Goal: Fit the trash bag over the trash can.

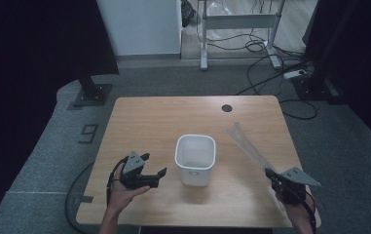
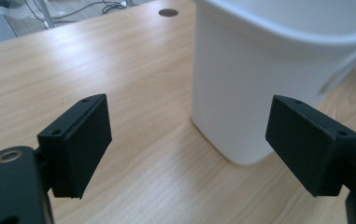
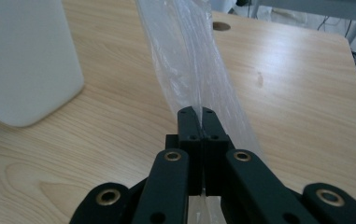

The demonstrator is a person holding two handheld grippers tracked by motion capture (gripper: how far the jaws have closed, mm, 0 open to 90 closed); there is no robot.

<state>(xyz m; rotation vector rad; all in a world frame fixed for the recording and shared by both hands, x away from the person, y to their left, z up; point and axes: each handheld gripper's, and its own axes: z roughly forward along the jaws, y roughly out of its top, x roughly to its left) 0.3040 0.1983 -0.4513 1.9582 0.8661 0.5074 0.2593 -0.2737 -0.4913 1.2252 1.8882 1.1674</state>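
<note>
We hold our left gripper (image 1: 155, 165) low on the near left, jaws spread wide. Our right gripper (image 1: 269, 172) sits at the near right, jaws pressed together, pointing away from us.

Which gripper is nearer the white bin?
Left. The left gripper sits open just beside the bin, apart from it. The right gripper is farther off on the bin's other side, shut on the plastic bag.
</note>
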